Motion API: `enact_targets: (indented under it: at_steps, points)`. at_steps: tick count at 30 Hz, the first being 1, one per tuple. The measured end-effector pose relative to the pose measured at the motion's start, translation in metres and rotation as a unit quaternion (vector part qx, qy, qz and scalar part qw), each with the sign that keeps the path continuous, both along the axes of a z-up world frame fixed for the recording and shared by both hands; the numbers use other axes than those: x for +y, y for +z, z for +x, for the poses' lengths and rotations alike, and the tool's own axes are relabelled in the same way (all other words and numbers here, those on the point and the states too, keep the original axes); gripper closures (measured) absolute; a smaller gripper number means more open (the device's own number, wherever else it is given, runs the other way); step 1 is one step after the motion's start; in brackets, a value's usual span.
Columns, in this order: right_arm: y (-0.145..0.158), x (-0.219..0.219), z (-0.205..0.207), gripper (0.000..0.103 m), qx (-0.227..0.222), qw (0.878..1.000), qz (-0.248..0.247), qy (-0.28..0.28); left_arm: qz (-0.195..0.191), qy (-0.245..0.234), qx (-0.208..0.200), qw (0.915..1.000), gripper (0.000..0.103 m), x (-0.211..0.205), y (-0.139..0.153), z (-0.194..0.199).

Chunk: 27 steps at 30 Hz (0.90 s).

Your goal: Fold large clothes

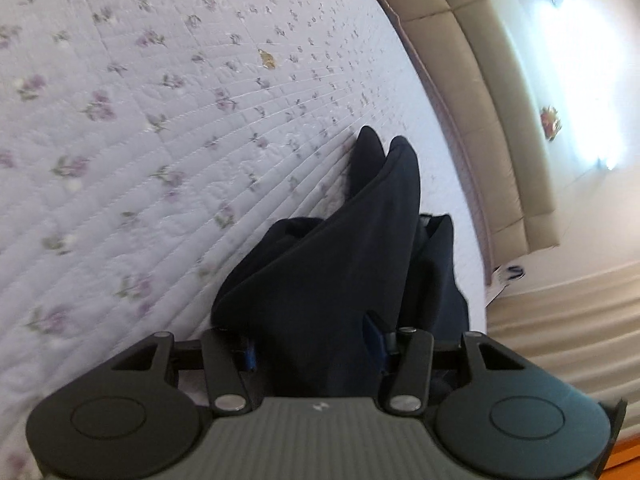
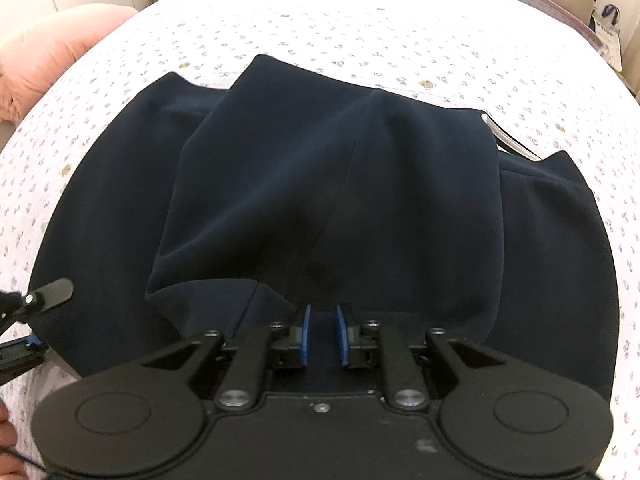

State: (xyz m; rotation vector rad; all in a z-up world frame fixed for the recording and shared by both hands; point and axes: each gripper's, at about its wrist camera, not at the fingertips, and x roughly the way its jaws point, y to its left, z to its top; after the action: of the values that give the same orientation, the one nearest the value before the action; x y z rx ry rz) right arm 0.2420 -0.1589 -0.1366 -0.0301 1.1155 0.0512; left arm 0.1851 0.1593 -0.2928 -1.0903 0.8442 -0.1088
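- Two tongs are in view. The right gripper (image 2: 322, 334) has two blue pads (image 2: 305, 334), flat and thin, standing only a little apart with a fold of the dark cloth clamped between them.
- The left gripper (image 1: 314, 344) also has two blue pads (image 1: 251, 354). These stand about half apart, and the cloth runs between them; I cannot tell if they press it.
- Both tongs have black, matte plastic arms with round silver rivets.
- One dark navy garment (image 2: 320, 200) lies on the bedspread, near its middle. The fabric is smooth and soft, folded in some layers, with one seam line down the upper layer.
- One white strip (image 2: 508, 138) shows at the garment's far right edge.
- One bedspread (image 2: 400, 32), white, quilted, with small purple flowers.
- One pink pillow (image 2: 52, 52), soft, left of the garment.
- One beige padded headboard (image 1: 480, 92) beyond the bedspread.
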Motion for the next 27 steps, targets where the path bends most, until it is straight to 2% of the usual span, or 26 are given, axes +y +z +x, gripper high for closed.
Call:
enact_targets:
  at_steps: [4,7,10,14,16,18,21,23,25,27]
  points:
    - [0.033,-0.008,-0.013,0.085,-0.071,0.997,0.041,-0.018,0.0,-0.003,0.002,1.0,0.051,-0.003,0.005,0.006]
    - [0.045,0.004,-0.019,0.085,-0.088,0.996,0.016,-0.011,-0.004,-0.003,0.009,0.9999,0.05,-0.001,0.004,0.01]
    - [0.031,0.015,-0.019,0.085,-0.069,0.998,-0.011,-0.004,-0.01,0.0,0.013,0.9999,0.043,-0.004,-0.002,0.024]
    - [-0.005,0.019,-0.012,0.085,0.006,1.0,-0.009,-0.021,0.004,0.002,0.004,1.0,0.04,-0.014,0.001,0.039]
    - [-0.018,0.019,-0.012,0.088,0.021,0.999,-0.013,-0.026,0.014,0.006,0.006,0.9999,0.048,-0.02,0.001,0.048]
    - [-0.019,0.018,-0.012,0.088,0.018,0.999,-0.007,-0.035,0.049,0.006,0.01,0.9987,0.083,-0.028,0.007,0.055]
    - [-0.015,0.011,-0.013,0.089,0.019,0.999,0.009,-0.045,0.089,-0.003,-0.021,0.9958,0.087,-0.038,0.027,0.053]
    - [-0.002,0.005,-0.017,0.088,-0.003,0.998,0.016,-0.056,0.117,-0.02,-0.055,0.9914,0.089,-0.048,0.047,0.05]
    - [0.012,-0.002,-0.02,0.087,-0.042,0.997,0.02,-0.058,0.122,-0.043,-0.099,0.9866,0.091,-0.057,0.068,0.049]
    - [0.011,-0.007,-0.02,0.083,-0.047,0.997,0.033,-0.06,0.119,-0.068,-0.146,0.9797,0.091,-0.071,0.091,0.05]
